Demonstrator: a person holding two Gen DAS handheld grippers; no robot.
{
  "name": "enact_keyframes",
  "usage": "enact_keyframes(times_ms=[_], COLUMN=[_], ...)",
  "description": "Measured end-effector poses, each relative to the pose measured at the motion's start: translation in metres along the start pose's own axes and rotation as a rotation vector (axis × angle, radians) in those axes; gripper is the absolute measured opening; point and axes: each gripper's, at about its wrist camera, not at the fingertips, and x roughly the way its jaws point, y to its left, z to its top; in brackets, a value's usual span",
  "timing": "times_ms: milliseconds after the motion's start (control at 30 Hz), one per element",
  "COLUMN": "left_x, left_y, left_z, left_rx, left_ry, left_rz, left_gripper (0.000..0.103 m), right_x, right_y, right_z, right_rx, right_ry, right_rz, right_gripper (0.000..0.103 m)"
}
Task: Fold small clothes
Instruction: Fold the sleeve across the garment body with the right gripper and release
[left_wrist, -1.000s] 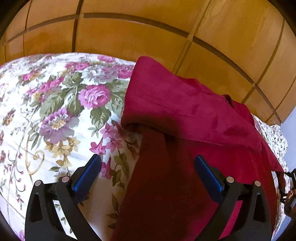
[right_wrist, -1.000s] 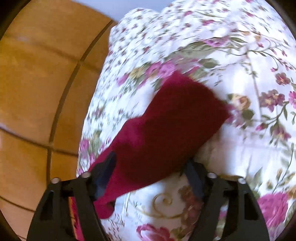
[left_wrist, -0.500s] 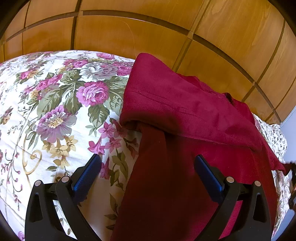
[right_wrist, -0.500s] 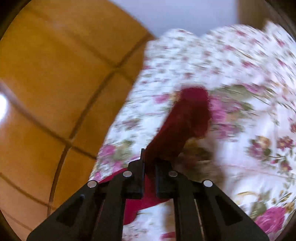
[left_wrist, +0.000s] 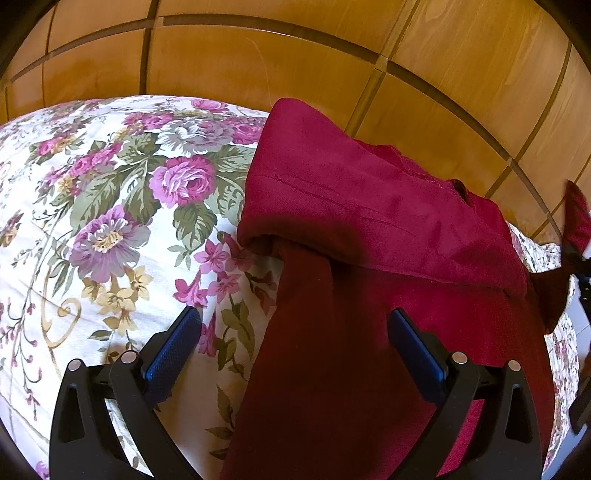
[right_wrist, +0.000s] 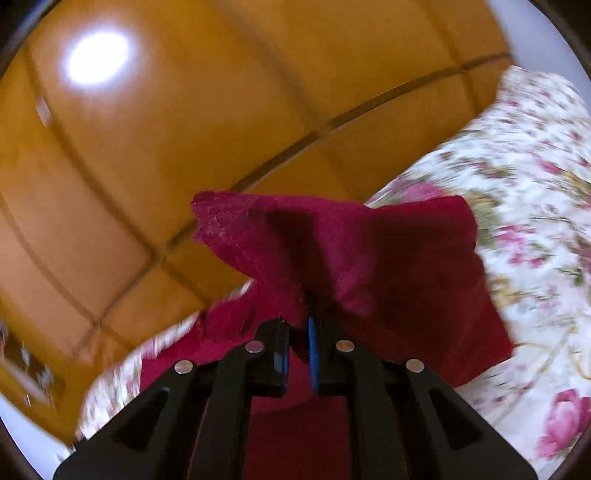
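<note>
Garment: dark red soft fabric garment (left_wrist: 369, 229) lies on floral-print bed cover (left_wrist: 110, 206), top part folded over, near wood-panel headboard (left_wrist: 258, 66).
Left tool (left_wrist: 293, 338): released, blue pads spread over garment edge.
Right tool (right_wrist: 297, 345): clenched on raised garment corner (right_wrist: 332, 251).

Crimson garment (left_wrist: 369, 229) (floral bedspread (left_wrist: 110, 206))

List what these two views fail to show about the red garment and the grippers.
- Left wrist view: the red garment runs off the bottom edge, its lower part cut off; its type is unclear.
- Left wrist view: the right gripper is only a dark sliver at the right edge.
- Right wrist view: motion blur; cloth hides the right gripper fingertips.
- Left gripper: open, empty.
</note>
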Motion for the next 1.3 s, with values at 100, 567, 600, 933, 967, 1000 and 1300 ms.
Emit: enact_keyframes(times_ms=[100,567,600,933,967,1000,1300], left_x=[0.000,-0.045,-0.051,0.001,0.015,0.027,0.058], left_y=[0.001,-0.012,-0.022,-0.129,-0.135,-0.140,-0.172], left_z=[0.000,0.019,0.022,0.045,0.047,0.048,0.044], left_rx=[-0.001,-0.068,-0.044,0.072,0.049,0.027,0.029], left_ry=[0.002,-0.033,-0.046,0.144,0.193,0.237,0.313], left_rz=[-0.003,-0.209,-0.240,-0.389,-0.399,-0.408,-0.429], left_gripper=[0.100,0.100,0.100,0.068,0.068,0.068,0.013], right_x=[0.027,0.000,0.000,-0.025,-0.027,-0.027,-0.026], right_y=[0.019,0.021,0.013,-0.070,-0.072,-0.074,-0.080], right_z=[-0.024,-0.071,-0.074,-0.072,-0.072,-0.070,-0.069], right_rx=[-0.086,-0.225,-0.201,0.176,0.175,0.170,0.164], right_ry=[0.096,0.068,0.076,0.082,0.080,0.082,0.096], right_rz=[-0.028,-0.381,-0.444,-0.575,-0.570,-0.568,-0.542], right_gripper=[0.009,0.101,0.101,0.101,0.101,0.101,0.101])
